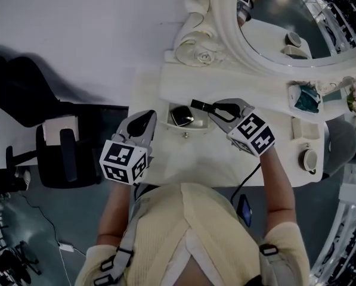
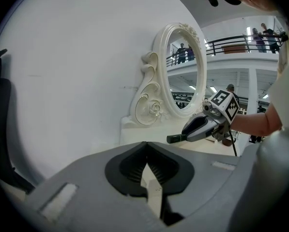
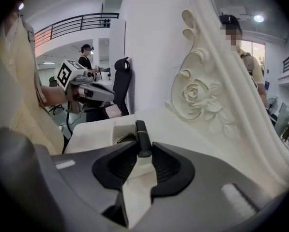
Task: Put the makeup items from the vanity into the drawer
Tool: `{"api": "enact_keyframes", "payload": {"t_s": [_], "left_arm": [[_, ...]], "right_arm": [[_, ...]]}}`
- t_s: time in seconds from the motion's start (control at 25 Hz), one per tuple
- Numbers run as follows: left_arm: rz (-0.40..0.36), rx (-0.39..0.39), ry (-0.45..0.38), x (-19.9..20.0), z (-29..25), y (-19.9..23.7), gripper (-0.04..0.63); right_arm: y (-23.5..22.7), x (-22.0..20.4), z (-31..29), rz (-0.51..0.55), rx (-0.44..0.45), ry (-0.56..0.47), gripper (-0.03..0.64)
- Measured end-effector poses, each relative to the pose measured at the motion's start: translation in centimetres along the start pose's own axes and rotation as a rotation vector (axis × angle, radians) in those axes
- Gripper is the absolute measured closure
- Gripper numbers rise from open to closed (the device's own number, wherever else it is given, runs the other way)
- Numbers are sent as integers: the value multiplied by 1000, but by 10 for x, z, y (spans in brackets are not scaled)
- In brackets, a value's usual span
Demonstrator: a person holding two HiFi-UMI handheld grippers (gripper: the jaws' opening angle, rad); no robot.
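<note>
One down, by the look of it: dark compact (image 1: 181, 115) lying in the open drawer (image 1: 197, 125) at the left end of the vanity (image 1: 243, 87), about seven o'clock of the oval mirror (image 1: 273, 28). Second in hand: slim dark tube (image 1: 200, 105) pinched by its near end in the right gripper (image 1: 216, 109), jaws narrowed firmly onto it, free end pointing toward nine o'clock. Hangs over the drawer's back right corner, at roughly two o'clock of the compact and clear of it; not yet lowered, not yet let go. Left gripper (image 1: 143, 121) idle at nine o'clock of the drawer, just beside its left wall, jaws pressed together on nothing. Left to clear, well apart at three o'clock along the vanity: teal thing (image 1: 309, 99) in a shallow dish, small pale box (image 1: 301, 127) at six o'clock of that, round pot (image 1: 310, 159) near the front right corner. Hard to say from here whether all three count as makeup. Judged early going, then, perhaps a quarter through: one stowed, one about to be, several waiting. Needs only a short drop onto the bare drawer floor at three o'clock of the compact, then a release, before any reach across to the far end.
</note>
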State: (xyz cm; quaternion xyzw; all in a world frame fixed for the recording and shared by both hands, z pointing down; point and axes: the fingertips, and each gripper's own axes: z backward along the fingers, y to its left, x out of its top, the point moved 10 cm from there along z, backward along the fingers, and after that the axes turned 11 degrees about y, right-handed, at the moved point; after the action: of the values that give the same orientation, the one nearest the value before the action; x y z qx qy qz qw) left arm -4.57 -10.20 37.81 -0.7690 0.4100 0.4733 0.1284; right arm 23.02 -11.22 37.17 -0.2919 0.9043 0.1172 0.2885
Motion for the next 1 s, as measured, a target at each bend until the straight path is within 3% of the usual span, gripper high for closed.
{"api": "enact_keyframes", "payload": {"t_s": [0.32,1.0], "left_arm": [[24,30,6,-11,10,6,594],[64,62,1,-24,23,14,594]], "right_arm": [[25,14,-32,35,83,80,512],[49,39,-75,-2,51,260,514]]}}
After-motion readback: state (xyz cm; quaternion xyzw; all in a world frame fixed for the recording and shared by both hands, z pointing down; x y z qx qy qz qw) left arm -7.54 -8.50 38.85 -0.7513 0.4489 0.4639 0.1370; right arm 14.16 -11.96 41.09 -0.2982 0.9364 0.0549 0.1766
